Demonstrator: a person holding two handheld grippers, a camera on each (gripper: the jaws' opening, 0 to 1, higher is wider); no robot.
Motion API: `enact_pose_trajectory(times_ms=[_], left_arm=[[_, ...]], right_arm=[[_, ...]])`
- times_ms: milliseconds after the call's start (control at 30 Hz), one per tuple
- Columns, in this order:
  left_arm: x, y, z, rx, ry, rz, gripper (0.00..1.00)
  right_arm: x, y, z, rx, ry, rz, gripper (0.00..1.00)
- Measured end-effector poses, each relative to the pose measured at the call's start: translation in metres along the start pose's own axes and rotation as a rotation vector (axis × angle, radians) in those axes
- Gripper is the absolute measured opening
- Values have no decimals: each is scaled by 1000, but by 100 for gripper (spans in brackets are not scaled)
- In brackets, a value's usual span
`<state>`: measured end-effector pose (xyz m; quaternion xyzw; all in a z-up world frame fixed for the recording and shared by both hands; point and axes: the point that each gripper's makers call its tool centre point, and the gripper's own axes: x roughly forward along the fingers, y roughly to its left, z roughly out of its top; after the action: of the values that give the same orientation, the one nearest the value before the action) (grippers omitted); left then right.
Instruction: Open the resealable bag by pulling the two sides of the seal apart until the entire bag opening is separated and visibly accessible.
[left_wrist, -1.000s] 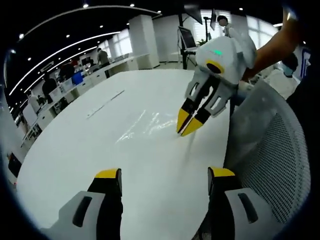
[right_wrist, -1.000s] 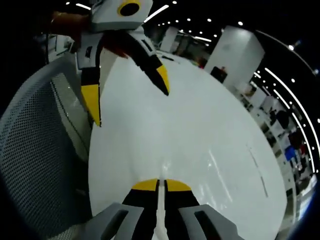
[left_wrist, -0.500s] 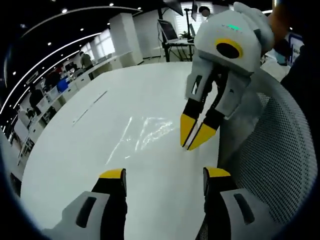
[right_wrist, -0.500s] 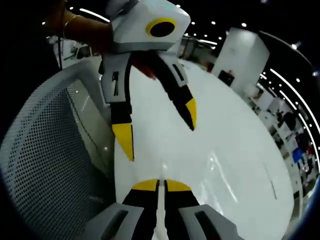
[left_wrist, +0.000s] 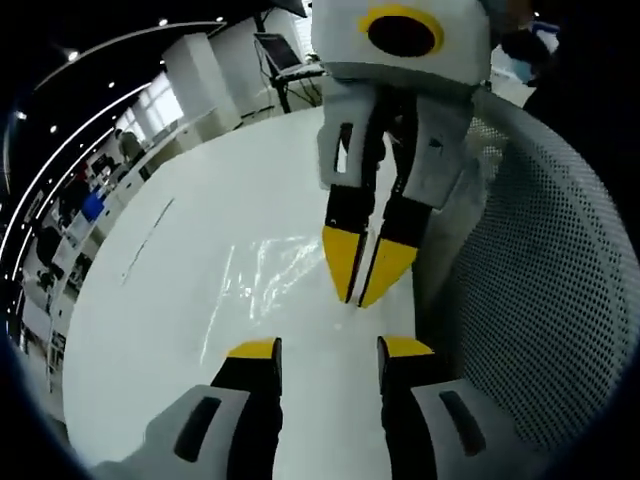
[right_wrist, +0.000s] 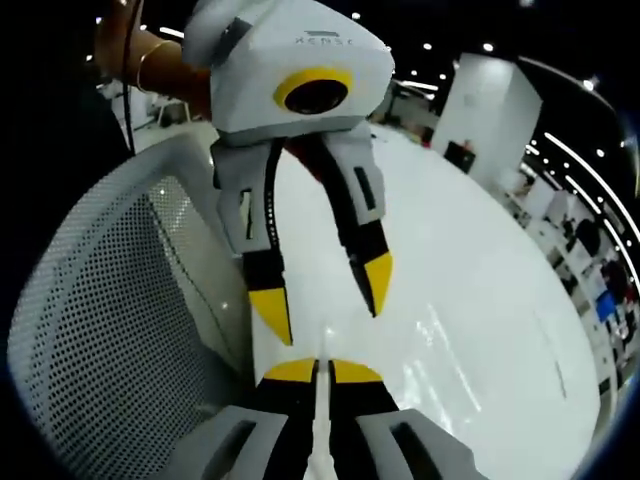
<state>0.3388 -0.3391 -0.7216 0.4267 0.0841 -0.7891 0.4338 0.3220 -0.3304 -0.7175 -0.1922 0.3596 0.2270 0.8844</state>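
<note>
1. In the left gripper view, the left gripper (left_wrist: 328, 352) was seen at the bottom with its yellow-tipped jaws spread, nothing between them, over the white table (left_wrist: 150, 300).
2. The right gripper (left_wrist: 361, 285) was seen in that view coming down from the top, its jaws pressed together at the tips on the near edge of the bag (left_wrist: 265, 275).
3. The bag, clear and glinting, was seen lying flat on the table, just beyond the left gripper and reaching away from the right gripper's tips.
4. In the right gripper view, the right gripper (right_wrist: 322, 368) was seen pinched on a thin pale strip of the bag (right_wrist: 322, 420) running up between its jaws.
5. The left gripper (right_wrist: 325, 300) was seen there just above, jaws spread, tips pointing down near the right gripper's tips.
6. A mesh chair back (right_wrist: 110, 330) was seen beside the table (right_wrist: 480, 330).
7. Whether the seal was parted at all could not be told.
</note>
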Motion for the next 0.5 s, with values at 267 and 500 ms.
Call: enact_pose_trajectory(times_ms=[267, 500], left_arm=[[-2, 0, 6, 112, -18, 23, 18], [-2, -2, 3, 232, 2, -1, 5]], right_arm=[[-1, 2, 6, 27, -20, 11, 0], [0, 2, 8, 38, -26, 16, 0]])
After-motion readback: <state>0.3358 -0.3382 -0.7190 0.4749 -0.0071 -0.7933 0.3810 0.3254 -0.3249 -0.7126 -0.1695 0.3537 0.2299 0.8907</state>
